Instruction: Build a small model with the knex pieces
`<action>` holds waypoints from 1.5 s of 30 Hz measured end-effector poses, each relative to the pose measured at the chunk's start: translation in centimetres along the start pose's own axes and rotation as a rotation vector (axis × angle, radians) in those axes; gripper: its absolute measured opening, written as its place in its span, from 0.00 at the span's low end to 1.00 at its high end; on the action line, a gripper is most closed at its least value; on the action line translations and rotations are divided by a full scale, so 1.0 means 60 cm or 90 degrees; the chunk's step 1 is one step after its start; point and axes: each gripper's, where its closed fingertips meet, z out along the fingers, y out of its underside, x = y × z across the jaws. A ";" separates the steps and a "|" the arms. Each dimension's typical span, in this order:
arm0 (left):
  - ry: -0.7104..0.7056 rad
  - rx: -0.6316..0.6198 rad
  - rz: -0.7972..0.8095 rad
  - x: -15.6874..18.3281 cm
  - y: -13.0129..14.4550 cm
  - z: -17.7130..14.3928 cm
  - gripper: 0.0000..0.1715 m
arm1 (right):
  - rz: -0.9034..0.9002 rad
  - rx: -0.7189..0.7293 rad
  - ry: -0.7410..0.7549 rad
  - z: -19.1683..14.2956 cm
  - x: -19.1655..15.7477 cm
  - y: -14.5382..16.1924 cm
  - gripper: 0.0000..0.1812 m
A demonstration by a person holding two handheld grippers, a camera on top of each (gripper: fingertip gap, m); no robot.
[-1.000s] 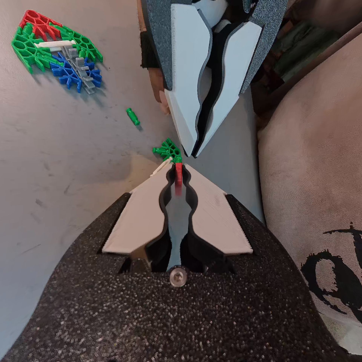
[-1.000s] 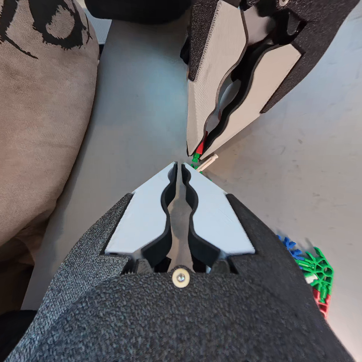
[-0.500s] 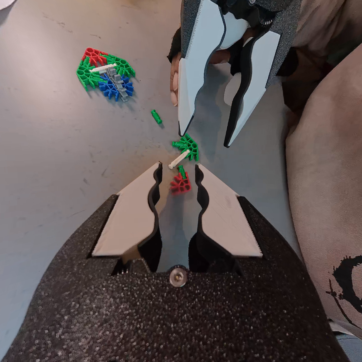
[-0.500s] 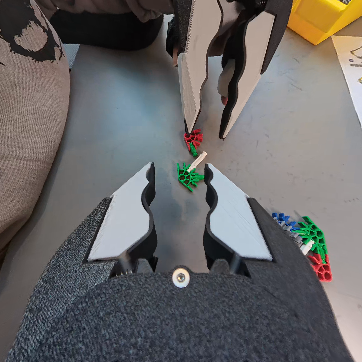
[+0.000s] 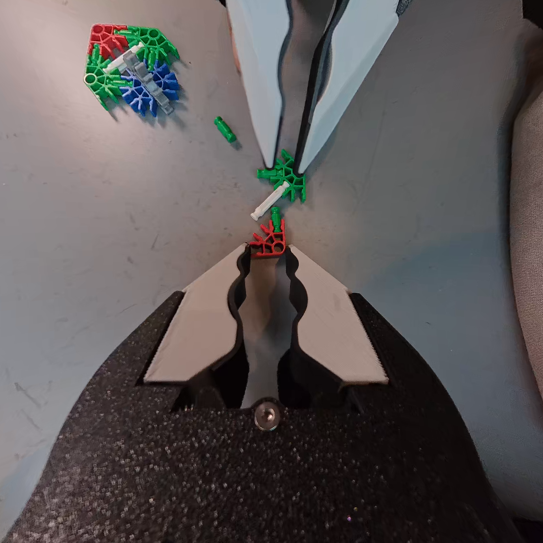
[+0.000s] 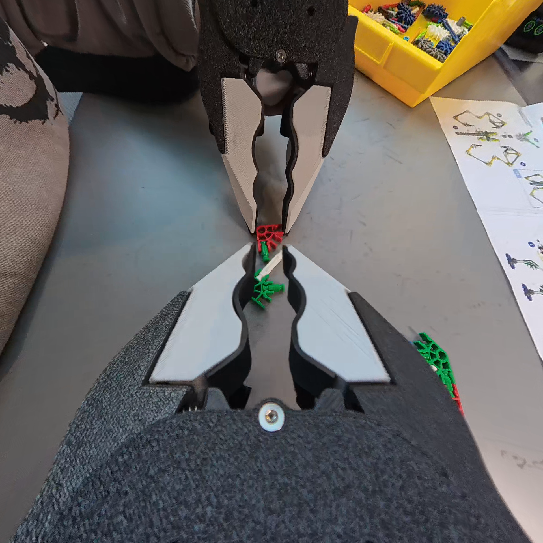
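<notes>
A red connector [image 5: 269, 244] with a short green rod [image 5: 275, 219] plugged into it lies flat on the grey table [image 5: 117, 205]. My left gripper [image 5: 268, 248] has its tips against both sides of the connector's near edge; it also shows in the right wrist view [image 6: 269, 232]. A green connector [image 5: 286, 179] carrying a white rod [image 5: 269, 202] lies just beyond. My right gripper [image 6: 268, 249] hovers over the green connector [image 6: 264, 289], jaws partly apart, holding nothing. It comes in from the top of the left wrist view [image 5: 285, 167].
A flat cluster of red, green, blue and grey connectors [image 5: 132, 67] lies at the far left, with a loose green rod [image 5: 224, 129] near it. A yellow parts bin [image 6: 411, 67] and a printed sheet [image 6: 499, 191] lie on the right. A person's beige clothing [image 6: 26, 176] borders the table. There is about 5 cm between the tips of the two grippers.
Both grippers were shut tip to tip, then opened and the two pieces lay apart on the table. Now both have come lower and narrowed, left onto the red connector, right over the green one.
</notes>
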 end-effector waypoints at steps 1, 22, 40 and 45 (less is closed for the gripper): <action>-0.005 0.006 0.014 0.000 -0.002 0.000 0.13 | 0.003 -0.006 0.003 0.003 0.001 0.004 0.14; 0.027 0.307 -0.076 -0.022 -0.102 -0.066 0.13 | -0.239 0.101 0.136 -0.019 0.036 -0.063 0.03; -0.383 0.026 0.263 -0.106 -0.065 -0.007 0.03 | -0.260 -0.056 0.231 0.006 0.103 0.001 0.07; -0.406 -0.029 0.287 -0.109 -0.062 0.007 0.03 | -0.330 -0.113 0.254 0.017 0.103 0.017 0.06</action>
